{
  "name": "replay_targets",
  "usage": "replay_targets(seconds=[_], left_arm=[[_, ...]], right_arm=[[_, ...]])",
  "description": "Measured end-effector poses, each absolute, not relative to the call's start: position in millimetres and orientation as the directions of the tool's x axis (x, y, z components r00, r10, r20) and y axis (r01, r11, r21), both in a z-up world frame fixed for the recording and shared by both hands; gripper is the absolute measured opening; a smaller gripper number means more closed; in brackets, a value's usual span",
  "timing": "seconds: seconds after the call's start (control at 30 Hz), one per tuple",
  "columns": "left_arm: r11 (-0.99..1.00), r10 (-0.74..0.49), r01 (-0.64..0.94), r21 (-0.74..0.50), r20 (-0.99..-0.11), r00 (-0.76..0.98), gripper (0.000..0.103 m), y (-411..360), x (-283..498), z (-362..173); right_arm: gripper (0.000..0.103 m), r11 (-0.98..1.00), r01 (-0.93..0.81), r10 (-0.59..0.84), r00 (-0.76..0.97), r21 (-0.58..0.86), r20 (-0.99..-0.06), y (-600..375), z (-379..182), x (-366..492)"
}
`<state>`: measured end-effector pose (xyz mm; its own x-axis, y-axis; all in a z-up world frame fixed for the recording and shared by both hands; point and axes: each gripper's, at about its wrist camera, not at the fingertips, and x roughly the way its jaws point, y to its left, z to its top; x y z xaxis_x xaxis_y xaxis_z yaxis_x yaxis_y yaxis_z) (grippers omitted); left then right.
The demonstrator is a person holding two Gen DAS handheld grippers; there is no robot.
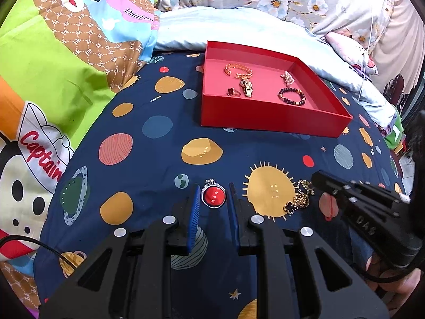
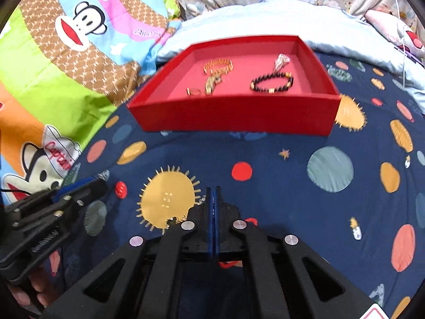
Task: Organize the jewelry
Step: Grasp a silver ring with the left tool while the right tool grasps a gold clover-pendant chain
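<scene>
ring [image 1: 213,197] | between left gripper [image 1: 212,196] fingers, apart | on bedsheet [image 1: 159,164]

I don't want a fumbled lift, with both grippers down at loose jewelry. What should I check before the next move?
1. Silver ring sits between the left gripper pads: ok.
2. Pads pressing on the ring: not ok, gaps show.
3. Right gripper shut: ok.
4. Gold necklace caught in it: cannot tell.
5. Red box has bare floor for more: ok.
</scene>
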<state>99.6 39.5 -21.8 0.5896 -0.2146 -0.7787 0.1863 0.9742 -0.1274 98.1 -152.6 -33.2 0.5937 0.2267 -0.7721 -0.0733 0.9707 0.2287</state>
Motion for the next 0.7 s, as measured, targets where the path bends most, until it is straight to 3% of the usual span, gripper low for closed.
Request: replay_targets(seconds=[0.7], left_arm=[[0.966,-0.248,0.213,-0.145,-0.75,0.613,0.019,35.2,79.0,1.6]], right_arm=[[0.0,0.968,-0.051,0.193,0.775,0.246,-0.601,-186.1,71.0,61.9]])
